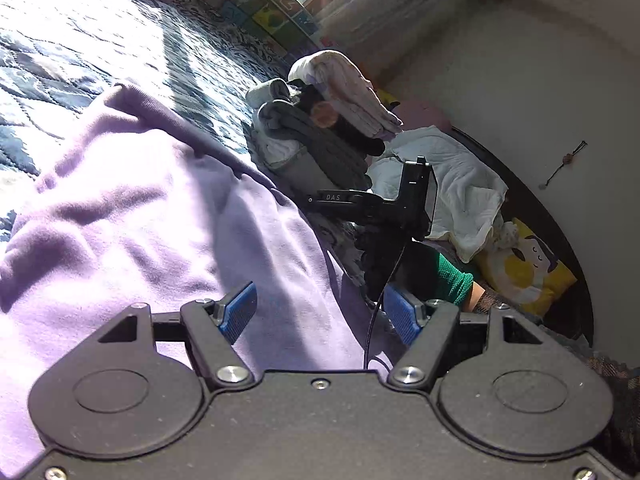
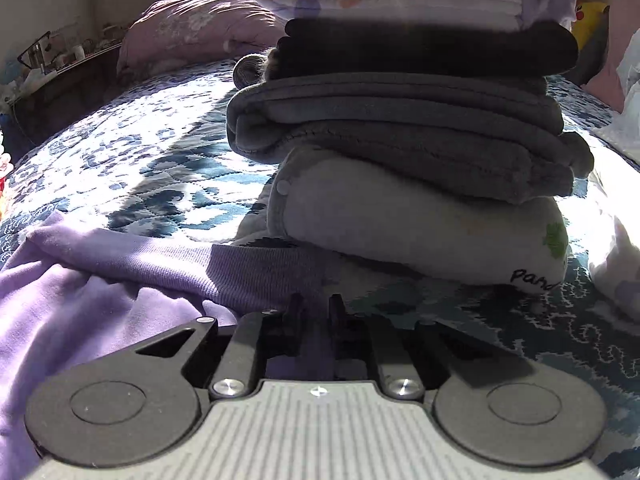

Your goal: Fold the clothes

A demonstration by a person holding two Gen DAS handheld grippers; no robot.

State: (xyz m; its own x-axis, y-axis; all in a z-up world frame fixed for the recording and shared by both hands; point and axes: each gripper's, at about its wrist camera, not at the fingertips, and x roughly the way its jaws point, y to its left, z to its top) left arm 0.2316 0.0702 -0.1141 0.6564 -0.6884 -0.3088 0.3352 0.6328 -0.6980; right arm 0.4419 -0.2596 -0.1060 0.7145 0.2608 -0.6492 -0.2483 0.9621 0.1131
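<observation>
R gripper (image 2: 316,312) – pinching purple top (image 2: 100,304) hem | L gripper (image 1: 320,316) – spread above it

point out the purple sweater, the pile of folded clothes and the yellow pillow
purple sweater (image 1: 160,216), left wrist view, middle of its body
pile of folded clothes (image 2: 400,128), right wrist view, grey middle layer
yellow pillow (image 1: 528,268), left wrist view, printed front

blue quilt (image 2: 152,152) spread on bed | yellow cartoon pillow (image 1: 528,268) propped by wall | alphabet mat (image 1: 256,4) seen behind

left gripper (image 1: 320,312) fingers spread | above purple garment (image 1: 140,220) | quilt (image 1: 80,40) beneath | folded stack (image 1: 320,128) beyond
</observation>
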